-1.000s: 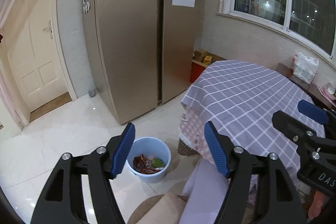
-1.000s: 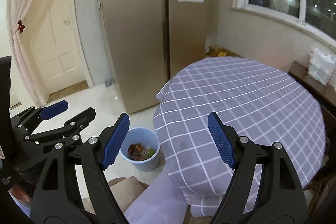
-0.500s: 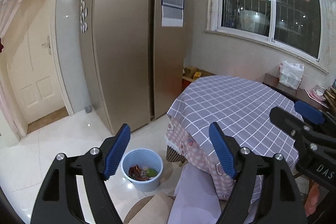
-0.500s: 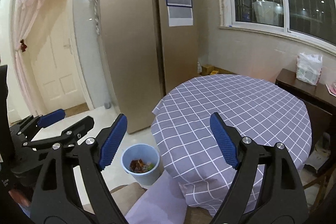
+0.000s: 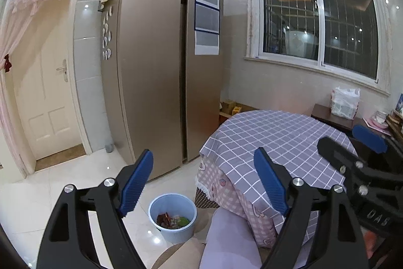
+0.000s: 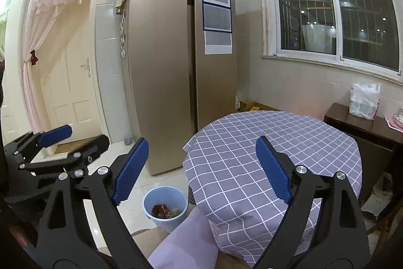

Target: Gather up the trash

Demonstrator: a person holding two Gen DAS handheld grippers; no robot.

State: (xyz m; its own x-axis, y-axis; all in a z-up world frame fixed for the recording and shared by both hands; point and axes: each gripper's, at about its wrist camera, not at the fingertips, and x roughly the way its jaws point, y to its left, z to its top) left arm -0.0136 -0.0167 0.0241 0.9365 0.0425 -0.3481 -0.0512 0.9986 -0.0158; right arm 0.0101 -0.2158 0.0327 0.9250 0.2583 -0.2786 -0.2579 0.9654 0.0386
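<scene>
You are raising and tilting both cameras upward compared with a second ago: the refrigerator [image 5: 161, 67] top and window [image 5: 317, 19] are now coming into view, and the bin is sitting lower in both pictures.

Your left gripper [image 5: 204, 183] and right gripper [image 6: 201, 168] are both holding their fingers spread wide, gripping nothing. They are hovering side by side, well above the floor.

The round surface [image 6: 272, 143], draped in a purple checked cloth, is showing no trash anywhere on its visible top. So the collecting is looking finished, or close to it, though areas outside these views cannot be checked.

The trash [image 5: 172, 218], reddish wrappers and something green, is lying inside the light blue bin [image 5: 151, 211]. That bin is standing on the white tiled floor just beside the surface, in front of the refrigerator. It is looking only partly full. A white plastic bag [image 6: 364, 100] is resting on a dark sideboard under the window; its contents are unclear.
</scene>
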